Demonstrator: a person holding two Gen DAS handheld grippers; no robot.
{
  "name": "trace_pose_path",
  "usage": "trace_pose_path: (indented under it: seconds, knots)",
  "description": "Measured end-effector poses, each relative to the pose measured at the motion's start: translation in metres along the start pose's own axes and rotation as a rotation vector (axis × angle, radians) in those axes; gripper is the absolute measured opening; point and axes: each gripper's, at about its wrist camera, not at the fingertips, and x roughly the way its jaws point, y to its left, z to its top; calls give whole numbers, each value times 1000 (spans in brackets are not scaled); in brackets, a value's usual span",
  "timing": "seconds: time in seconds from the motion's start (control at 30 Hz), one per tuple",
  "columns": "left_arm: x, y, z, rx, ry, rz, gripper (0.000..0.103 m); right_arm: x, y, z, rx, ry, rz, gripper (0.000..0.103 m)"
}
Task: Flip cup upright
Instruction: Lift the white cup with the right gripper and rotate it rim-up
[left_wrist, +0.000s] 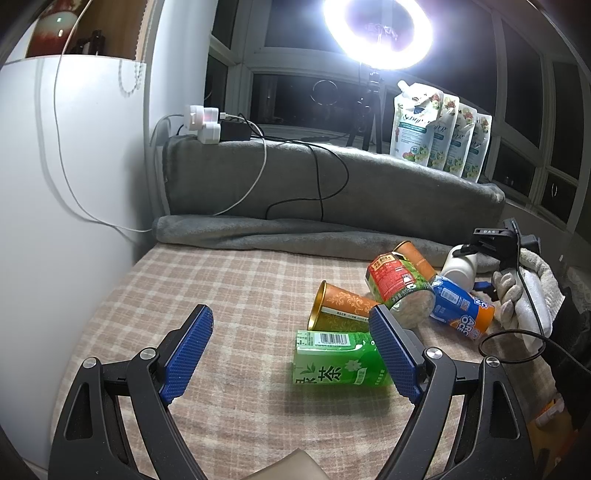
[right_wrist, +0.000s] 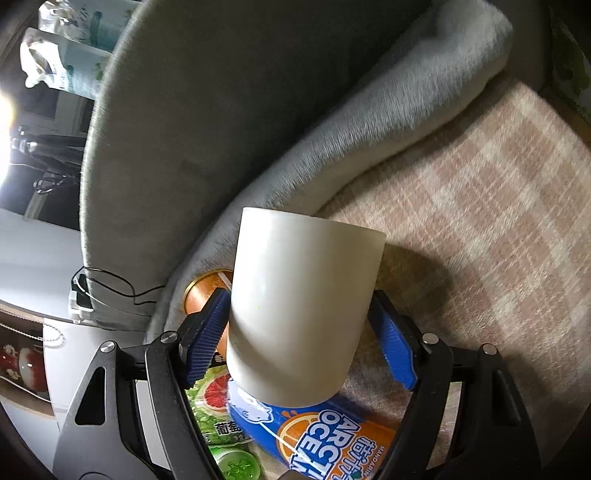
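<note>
A plain white cup (right_wrist: 299, 306) is clamped between the blue pads of my right gripper (right_wrist: 301, 328), tilted and lifted above the checked cloth. In the left wrist view the same cup (left_wrist: 460, 267) shows at the far right, held by the right gripper with a gloved hand behind it. My left gripper (left_wrist: 291, 347) is open and empty, low over the cloth, its right pad (left_wrist: 391, 350) in front of a lying green tea bottle (left_wrist: 340, 360).
A lying orange can (left_wrist: 341, 308), a red-green jar (left_wrist: 400, 286) and a blue-orange can (left_wrist: 461, 306) cluster beside the cup. A grey blanket roll (left_wrist: 295, 229) borders the checked cloth (left_wrist: 229, 295). Pouches (left_wrist: 439, 129) and a ring light (left_wrist: 376, 33) stand behind.
</note>
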Motion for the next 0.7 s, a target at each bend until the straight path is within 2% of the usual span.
trace_pose_path:
  seconds: [0.2,0.33,0.53,0.7]
  knots:
    - [1,-2,0,7,2,-2,86,-33,4,5,-47,-22,37,79]
    - [2,-4,0,7,9,-7,86,-54,6,-2,-93,-1,62,79]
    - [5,-9,-1,12,21,-26,86,-80,0,-33,-185,68,88,79]
    - [11,-9,-1,0,51,-68,86,-93,9,-73,-300,155,107,79]
